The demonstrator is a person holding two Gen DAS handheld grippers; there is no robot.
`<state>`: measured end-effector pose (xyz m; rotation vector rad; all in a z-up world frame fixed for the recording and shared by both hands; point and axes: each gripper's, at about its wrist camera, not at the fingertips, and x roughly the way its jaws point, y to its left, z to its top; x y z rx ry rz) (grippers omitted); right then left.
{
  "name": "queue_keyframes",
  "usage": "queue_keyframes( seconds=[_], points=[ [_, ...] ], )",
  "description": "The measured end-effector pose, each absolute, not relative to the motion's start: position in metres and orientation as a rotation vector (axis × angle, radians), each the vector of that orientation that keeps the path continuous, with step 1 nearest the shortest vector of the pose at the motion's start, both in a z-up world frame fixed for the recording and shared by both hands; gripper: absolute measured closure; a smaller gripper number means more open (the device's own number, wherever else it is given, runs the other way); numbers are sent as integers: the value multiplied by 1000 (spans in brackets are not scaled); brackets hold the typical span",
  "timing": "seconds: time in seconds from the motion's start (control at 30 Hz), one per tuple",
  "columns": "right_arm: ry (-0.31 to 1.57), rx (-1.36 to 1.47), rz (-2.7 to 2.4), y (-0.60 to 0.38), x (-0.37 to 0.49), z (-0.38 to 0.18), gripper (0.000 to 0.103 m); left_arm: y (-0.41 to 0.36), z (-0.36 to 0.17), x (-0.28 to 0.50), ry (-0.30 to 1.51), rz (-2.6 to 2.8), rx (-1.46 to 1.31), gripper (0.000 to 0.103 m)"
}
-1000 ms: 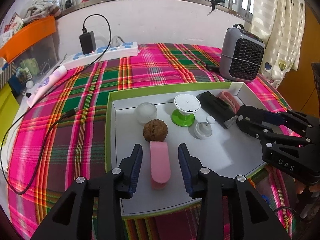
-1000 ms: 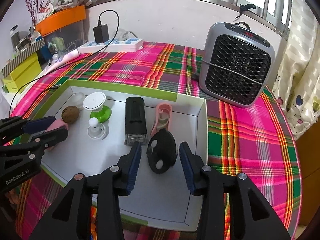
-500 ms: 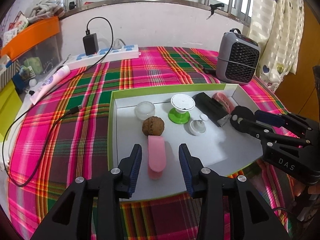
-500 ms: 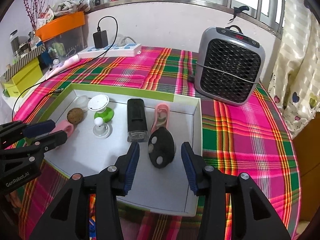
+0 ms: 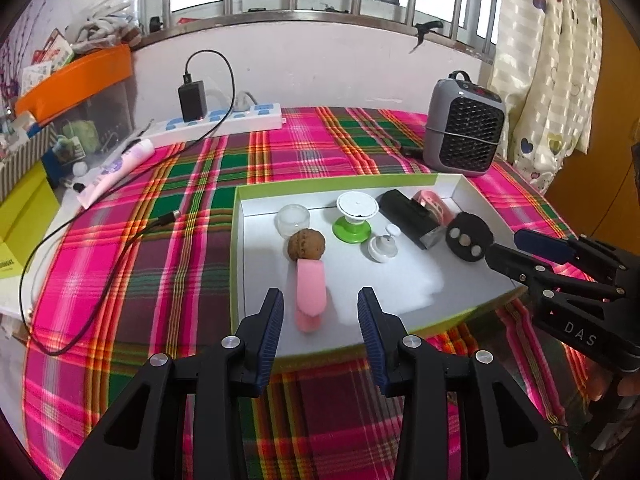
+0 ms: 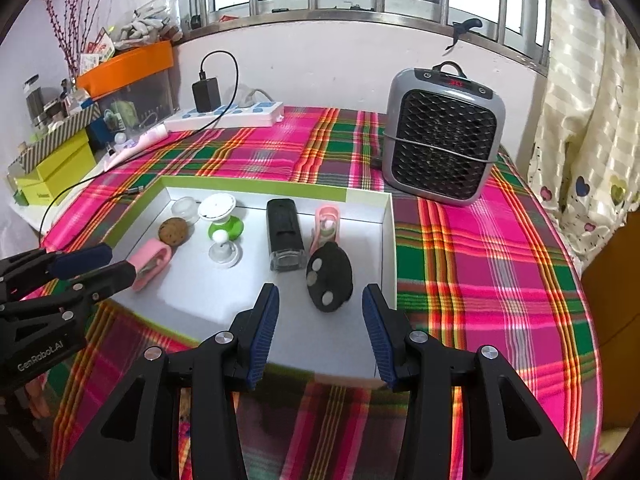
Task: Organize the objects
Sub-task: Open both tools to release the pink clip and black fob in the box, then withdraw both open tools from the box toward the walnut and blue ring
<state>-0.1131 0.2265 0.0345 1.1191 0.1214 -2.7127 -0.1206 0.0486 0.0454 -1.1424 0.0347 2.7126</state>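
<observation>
Plaid cloth: a pink, green and red checked cloth (image 5: pixel 168 248) is spread over the worktop, and broad bare stretches are seen left of and beyond the tray.
Tray edges: a shallow white tray with a green rim (image 5: pixel 236 240) is set near the front of the worktop; its near edge lies just ahead of both tools.
Tray room: the near half of the white floor is left bare, while the objects are lined along the far half.
Left tool: the left tool (image 5: pixel 320 320) is held above the tray's near rim, jaws partly apart and empty; the pink case (image 5: pixel 310 292) lies flat in the tray just beyond the tips, untouched.
Right tool: the right tool (image 6: pixel 320 320) is likewise partly apart and empty; the black oval object (image 6: pixel 330 276) lies ahead of it near the tray's right wall, not gripped.
Other tray items: a brown ball (image 5: pixel 306 244) touches the case's far end; a clear cup (image 5: pixel 293 220), a green-footed white stand (image 5: pixel 354 216), a small white knob (image 5: pixel 384 245), a black box (image 6: pixel 285 236) and a pink holder (image 6: pixel 327 224) are ranged behind.
Right edge: a grey heater (image 6: pixel 442 140) stands beyond the tray's far right corner.
Hard to make out: the three pale discs on the black oval cannot be identified; the clutter at the far left is bent by the lens.
</observation>
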Motion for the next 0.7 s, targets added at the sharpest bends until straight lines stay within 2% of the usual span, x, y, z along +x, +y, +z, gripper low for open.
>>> queue_keyframes(
  seconds=[0.7],
  points=[
    [82, 1064, -2702, 225, -62, 38, 58, 45, 46, -72, 1, 2711, -1106, 66]
  ],
)
